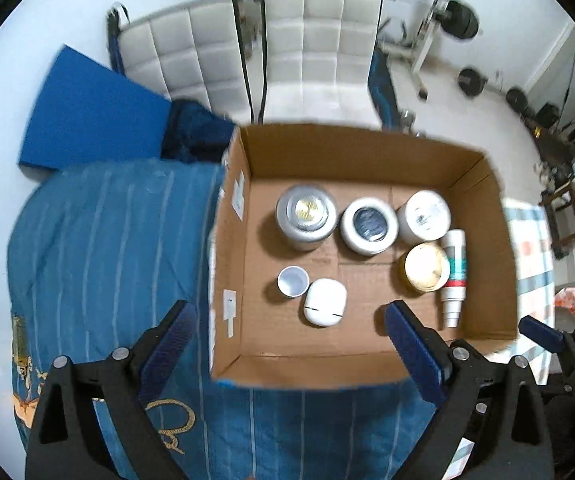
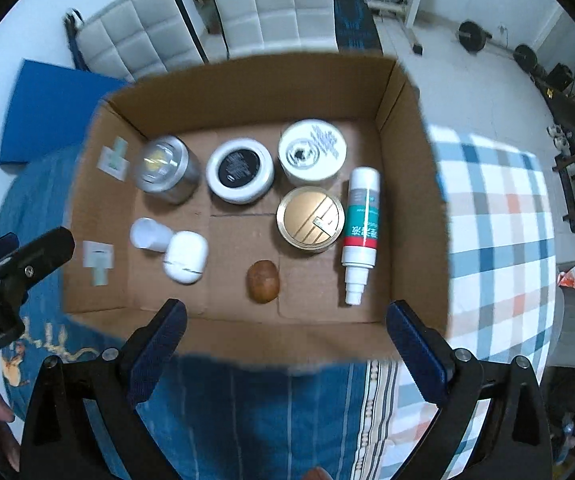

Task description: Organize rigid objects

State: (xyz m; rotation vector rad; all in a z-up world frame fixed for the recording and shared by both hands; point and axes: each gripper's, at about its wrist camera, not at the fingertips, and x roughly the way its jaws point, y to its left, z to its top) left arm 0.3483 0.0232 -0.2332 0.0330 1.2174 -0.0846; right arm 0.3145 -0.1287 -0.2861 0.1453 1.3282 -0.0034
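An open cardboard box point(image 1: 483, 240) point(image 2: 415, 184) sits on a blue bedspread. Inside stand a silver jar point(image 1: 306, 215) point(image 2: 165, 168), a white jar with a dark lid point(image 1: 368, 224) point(image 2: 240, 175), a white tub point(image 1: 424, 215) point(image 2: 311, 151) and a gold-lidded tin point(image 1: 426, 267) point(image 2: 310, 220). A white spray bottle point(image 1: 455, 276) point(image 2: 360, 232) lies on its side at the right. A small white cup point(image 1: 293, 281) point(image 2: 150, 233), a white oval case point(image 1: 324, 302) point(image 2: 185, 257) and a brown oval object point(image 2: 262, 275) lie nearer. My left gripper point(image 1: 287, 322) and right gripper point(image 2: 286, 320) are open and empty above the box's near edge.
The blue striped bedspread point(image 1: 107, 248) lies to the left and a checked cloth point(image 2: 499, 220) to the right. Two white padded chairs point(image 1: 319, 40) and a blue mat point(image 1: 87, 112) stand behind the box. Gym weights point(image 1: 463, 20) are at the back right.
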